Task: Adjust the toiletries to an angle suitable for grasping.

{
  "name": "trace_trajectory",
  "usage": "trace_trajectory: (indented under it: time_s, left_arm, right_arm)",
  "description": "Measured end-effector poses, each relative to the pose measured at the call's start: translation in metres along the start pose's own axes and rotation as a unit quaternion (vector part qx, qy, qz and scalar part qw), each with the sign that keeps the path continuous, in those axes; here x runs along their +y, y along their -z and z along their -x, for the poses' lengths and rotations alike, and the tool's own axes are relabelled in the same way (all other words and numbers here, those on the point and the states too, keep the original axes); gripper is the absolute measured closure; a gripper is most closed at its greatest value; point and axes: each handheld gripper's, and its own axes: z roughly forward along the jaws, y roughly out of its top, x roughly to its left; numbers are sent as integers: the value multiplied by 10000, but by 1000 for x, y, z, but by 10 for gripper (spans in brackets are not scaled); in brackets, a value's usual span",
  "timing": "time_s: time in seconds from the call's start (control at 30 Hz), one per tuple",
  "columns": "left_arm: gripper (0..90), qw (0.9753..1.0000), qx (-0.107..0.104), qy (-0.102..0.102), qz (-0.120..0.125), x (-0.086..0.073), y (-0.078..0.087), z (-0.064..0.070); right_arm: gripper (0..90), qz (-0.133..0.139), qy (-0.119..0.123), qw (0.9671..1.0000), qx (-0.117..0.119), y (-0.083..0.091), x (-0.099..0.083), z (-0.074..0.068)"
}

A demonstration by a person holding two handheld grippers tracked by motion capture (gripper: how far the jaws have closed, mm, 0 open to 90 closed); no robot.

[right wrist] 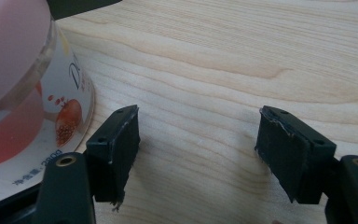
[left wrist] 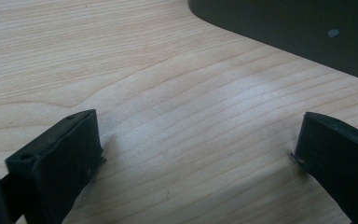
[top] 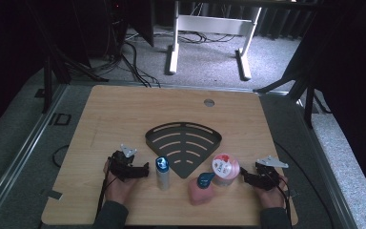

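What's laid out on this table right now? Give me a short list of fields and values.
Surface: wooden table
Centre: black fan-shaped slotted rack, lying flat
Near left gripper: slim upright bottle with blue cap
Front middle: pink bottle with blue spout
Near right gripper: pink jar with printed lid
Grippers: both open, holding nothing, low over the table

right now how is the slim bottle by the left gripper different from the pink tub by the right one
The slim bottle is narrow, silvery and blue-capped; the pink tub is squat and wide, with a white printed lid. The slim bottle stands off the left corner of the black rack; the pink tub is at its right. Both stand upright on the table, ungripped.
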Motion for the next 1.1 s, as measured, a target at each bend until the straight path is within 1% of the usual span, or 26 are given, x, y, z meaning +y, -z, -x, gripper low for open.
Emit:
trace_trajectory:
  time_s: [0.07, 0.1, 0.13, 0.2, 0.33, 0.4, 0.47, 0.57, 0.97, 1.07, 1.1]
  left_arm:
    - [20, 10000, 9, 15, 18, 0, 0, 0]
    - [40, 10000, 26, 32, 72, -1, 2, -1]
    - [75, 9999, 29, 34, 113, -2, 3, -2]
    - [154, 9999, 43, 42, 103, -2, 6, -4]
    - [251, 10000, 22, 35, 65, -1, 8, -6]
    - [311, 10000, -51, -40, 46, 0, 10, -6]
    - [339, 10000, -64, -47, 45, -1, 10, -7]
    - [353, 9999, -97, -79, 45, -1, 11, -8]
    - [357, 9999, -87, -67, 61, -1, 11, -7]
    - [392, 10000, -78, -49, 32, -1, 12, -8]
    - [404, 10000, -80, -43, 24, -1, 12, -9]
  right_arm:
    - [294, 0, 0, 10000, 0, 0, 0, 0]
    - [294, 0, 0, 10000, 0, 0, 0, 0]
    - [294, 0, 0, 10000, -1, 0, 0, 0]
    - [294, 0, 1, 10000, -1, 0, 0, 0]
    - [294, 0, 0, 10000, 0, 0, 0, 0]
    - [294, 1, 0, 10000, 1, 0, 0, 0]
    - [295, -1, 0, 10000, 0, 0, 0, 0]
    - [295, -4, -1, 10000, 6, 0, 0, 0]
    - [295, -5, 5, 10000, 15, 1, -1, 0]
    - [298, -3, 0, 10000, 6, 1, -1, -1]
    - [315, 4, 4, 10000, -3, 1, -1, -1]
